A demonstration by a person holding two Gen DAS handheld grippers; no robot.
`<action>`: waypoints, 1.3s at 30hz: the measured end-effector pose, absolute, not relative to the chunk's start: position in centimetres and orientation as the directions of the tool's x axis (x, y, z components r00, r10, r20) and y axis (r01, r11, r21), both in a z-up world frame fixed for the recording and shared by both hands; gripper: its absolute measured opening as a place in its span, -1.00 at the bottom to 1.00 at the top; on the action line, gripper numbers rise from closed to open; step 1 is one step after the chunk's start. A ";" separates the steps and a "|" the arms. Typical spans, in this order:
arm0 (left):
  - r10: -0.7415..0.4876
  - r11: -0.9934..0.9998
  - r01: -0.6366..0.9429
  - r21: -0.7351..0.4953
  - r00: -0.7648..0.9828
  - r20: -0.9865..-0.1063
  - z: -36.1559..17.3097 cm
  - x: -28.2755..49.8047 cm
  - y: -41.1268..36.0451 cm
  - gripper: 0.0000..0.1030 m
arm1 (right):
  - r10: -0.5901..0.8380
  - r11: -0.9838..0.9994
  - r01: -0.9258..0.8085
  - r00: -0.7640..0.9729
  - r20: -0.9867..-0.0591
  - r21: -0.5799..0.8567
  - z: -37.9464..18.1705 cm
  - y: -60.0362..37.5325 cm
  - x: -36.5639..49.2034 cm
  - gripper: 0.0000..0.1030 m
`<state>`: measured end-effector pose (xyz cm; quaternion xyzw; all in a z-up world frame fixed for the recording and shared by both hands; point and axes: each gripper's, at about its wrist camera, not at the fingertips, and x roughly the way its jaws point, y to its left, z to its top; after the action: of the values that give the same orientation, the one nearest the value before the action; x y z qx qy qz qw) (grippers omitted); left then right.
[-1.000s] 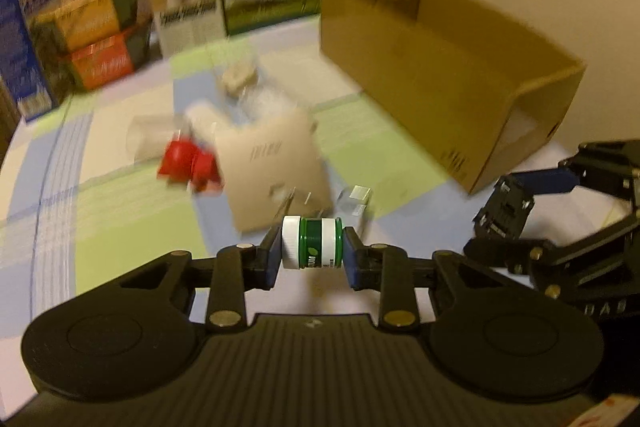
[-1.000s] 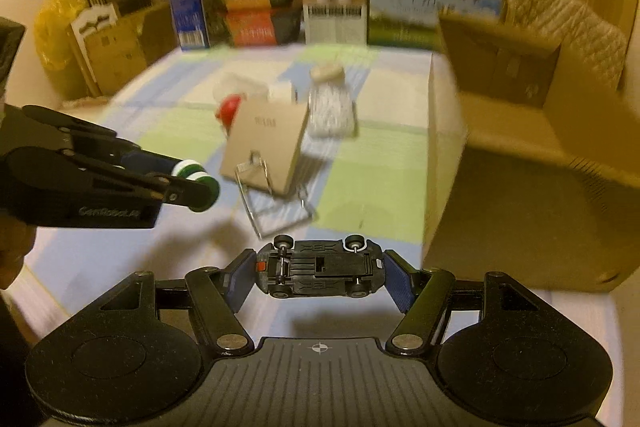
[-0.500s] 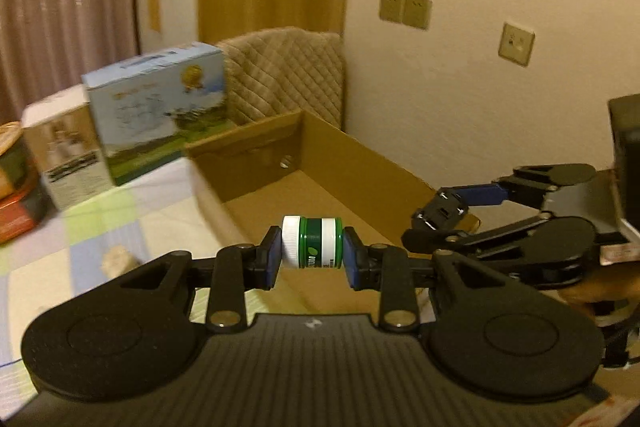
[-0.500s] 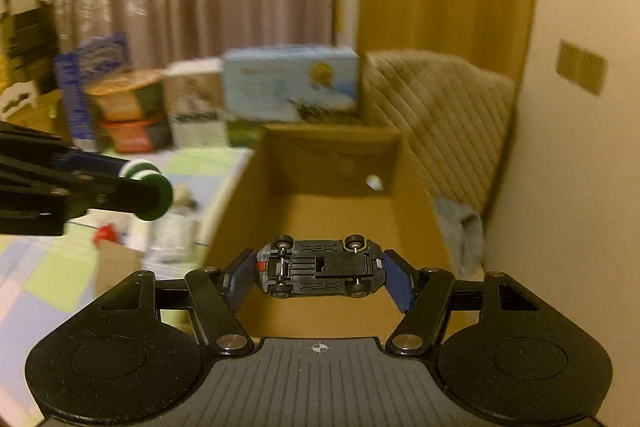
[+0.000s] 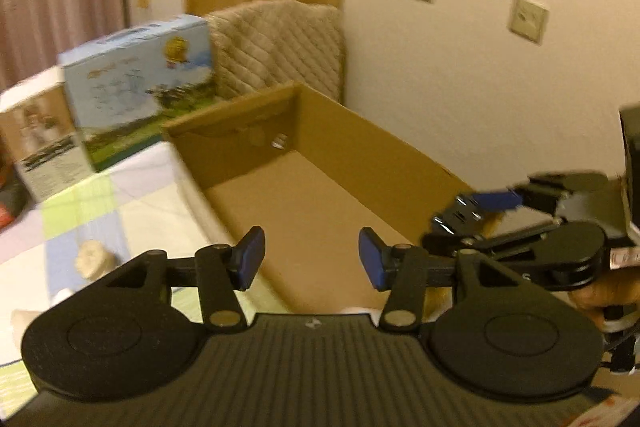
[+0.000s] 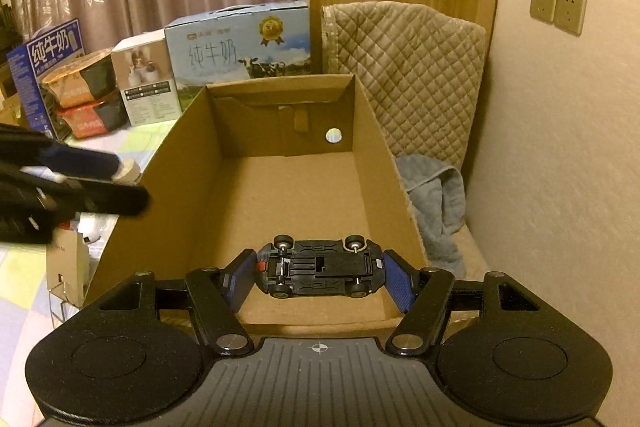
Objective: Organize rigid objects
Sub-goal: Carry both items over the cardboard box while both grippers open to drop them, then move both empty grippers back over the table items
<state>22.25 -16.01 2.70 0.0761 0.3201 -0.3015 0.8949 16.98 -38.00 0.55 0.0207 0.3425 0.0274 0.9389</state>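
An open cardboard box (image 5: 360,143) (image 6: 176,195) lies under both grippers, and the part of its floor that shows is bare. My left gripper (image 5: 312,263) hangs over the box's near left edge. Its jaws are opening and nothing is between the blue pads (image 5: 252,261). The green and white bottle does not show in either view. My right gripper (image 6: 320,269) is shut on a small black toy car (image 6: 320,269), which is held upside down over the near end of the box. In the left wrist view that gripper (image 5: 472,215) and the car (image 5: 456,217) are at the right. The left gripper (image 6: 124,179) is blurred in the right wrist view.
Printed cartons (image 6: 240,43) (image 5: 140,75) stand along the back of the checked tablecloth (image 5: 100,195). A quilted chair back (image 6: 408,67) and a grey towel (image 6: 432,195) sit behind and right of the box. Small items (image 5: 94,259) lie left of it. A hand (image 5: 600,291) holds the right gripper.
The left gripper let go of the green and white bottle and its jaws spread. Both grippers swung from above the tabletop clutter to over the box. The right still holds the car.
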 end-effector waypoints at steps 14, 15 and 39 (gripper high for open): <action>-0.336 0.927 0.365 -0.089 0.697 -0.633 2.9 19.1 -6.7 0.06 | 0.143 0.989 -0.077 0.759 -0.635 0.129 0.1 -37.5 18.0 0.26; -0.331 0.930 0.356 -0.094 0.696 -0.637 2.8 18.9 -6.3 0.07 | 0.160 0.985 -0.086 0.759 -0.631 0.146 0.2 -37.5 18.0 0.31; -0.114 0.993 0.077 -0.084 0.730 -0.674 1.7 8.2 4.6 0.44 | 0.261 0.965 -0.203 0.802 -0.537 0.166 5.9 -27.4 5.2 0.58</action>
<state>8.19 4.58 1.69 -0.0254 0.3637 -0.0513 0.9298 5.16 -27.43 5.87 0.0502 0.2896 0.1223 0.9480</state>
